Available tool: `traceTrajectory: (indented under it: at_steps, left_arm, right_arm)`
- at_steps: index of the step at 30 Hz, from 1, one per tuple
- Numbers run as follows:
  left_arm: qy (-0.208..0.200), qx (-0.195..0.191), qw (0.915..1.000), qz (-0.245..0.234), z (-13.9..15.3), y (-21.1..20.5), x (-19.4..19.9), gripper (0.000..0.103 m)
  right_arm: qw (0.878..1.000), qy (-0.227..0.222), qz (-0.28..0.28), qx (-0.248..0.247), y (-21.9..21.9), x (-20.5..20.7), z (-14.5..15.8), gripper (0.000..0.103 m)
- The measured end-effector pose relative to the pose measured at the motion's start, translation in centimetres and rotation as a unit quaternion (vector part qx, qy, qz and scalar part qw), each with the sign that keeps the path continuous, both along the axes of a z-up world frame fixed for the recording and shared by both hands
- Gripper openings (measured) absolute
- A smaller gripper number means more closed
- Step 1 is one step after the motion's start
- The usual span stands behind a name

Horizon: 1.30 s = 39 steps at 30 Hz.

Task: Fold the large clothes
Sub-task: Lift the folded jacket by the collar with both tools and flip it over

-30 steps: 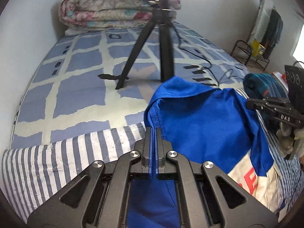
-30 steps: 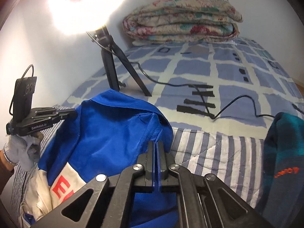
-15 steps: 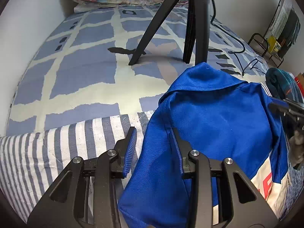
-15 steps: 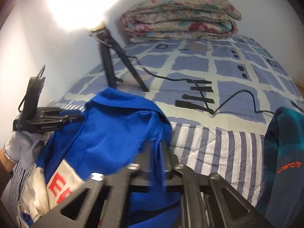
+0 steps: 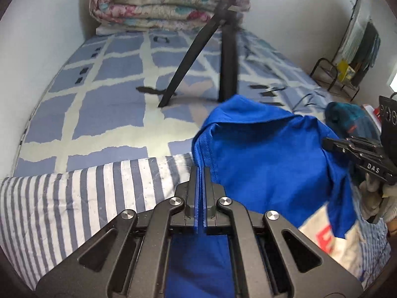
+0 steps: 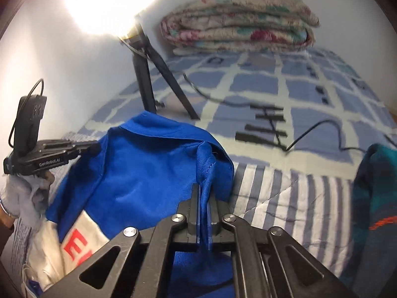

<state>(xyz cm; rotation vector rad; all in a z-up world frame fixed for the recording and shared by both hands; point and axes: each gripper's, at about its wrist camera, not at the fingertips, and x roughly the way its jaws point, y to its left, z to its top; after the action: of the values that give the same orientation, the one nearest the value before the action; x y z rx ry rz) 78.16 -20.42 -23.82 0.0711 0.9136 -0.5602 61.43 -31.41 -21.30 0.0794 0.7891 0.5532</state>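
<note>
Fabric fills both grips. The left gripper (image 5: 200, 186) has its fingers pressed together on a blue hem edge of the blue jacket (image 5: 268, 159), the cloth running up from the jaws toward 12 o'clock and then spreading to 2 o'clock in the left wrist view. The right gripper (image 6: 203, 206) likewise pinches a fold of the same jacket (image 6: 148, 173), a stitched seam rising out of the closed fingers toward 12 o'clock. The garment hangs stretched between the two tools, its white lower panel with red letters (image 6: 77, 245) sagging at 8 o'clock in the right wrist view.

Beneath the jacket lies a striped blue-and-white quilt (image 5: 74, 198) at the near end of the bed, whose checked blue sheet (image 5: 111, 104) extends toward 12 o'clock. A black tripod (image 5: 223, 57) stands on the sheet just beyond the jacket's collar, with a bright lamp (image 6: 111, 0) above it. A folded floral blanket (image 5: 161, 7) rests at the far end against the wall. A black cable (image 6: 310, 134) snakes over the sheet at 2 o'clock in the right wrist view, and a teal garment (image 6: 374, 213) lies at 3 o'clock.
</note>
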Motion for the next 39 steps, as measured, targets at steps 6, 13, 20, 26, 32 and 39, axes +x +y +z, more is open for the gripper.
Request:
traceTrajectory:
  at_steps: [6, 13, 20, 26, 32, 39]
  left_arm:
    - [-0.029, -0.008, 0.9994, -0.017, 4.0, 0.8, -4.3, 0.000]
    - [-0.054, -0.039, 0.9976, -0.017, 9.0, 3.5, -11.2, 0.000]
    - [-0.069, -0.051, 0.9960, -0.024, 12.9, 5.8, -20.0, 0.000]
    - [-0.067, -0.057, 0.9956, -0.034, 14.0, 7.9, -27.3, 0.000]
    - [-0.047, -0.040, 0.9967, -0.053, 12.1, 9.2, -34.9, 0.000]
    - [0.010, -0.001, 0.9981, -0.061, 5.8, 9.9, -40.8, 0.000]
  right_arm:
    - [0.999, -0.042, 0.000, 0.026, -0.9, -3.8, 4.5, 0.000]
    - [0.996, -0.074, 0.007, 0.046, -1.8, -10.9, 8.4, 0.000]
    - [0.995, -0.092, 0.015, 0.046, -1.9, -20.1, 11.8, 0.000]
    - [0.994, -0.100, 0.020, 0.037, -1.9, -29.7, 12.3, 0.000]
    - [0.997, -0.077, 0.022, 0.017, -2.2, -37.6, 9.9, 0.000]
    - [0.999, -0.021, 0.021, -0.028, -1.5, -43.8, 3.5, 0.000]
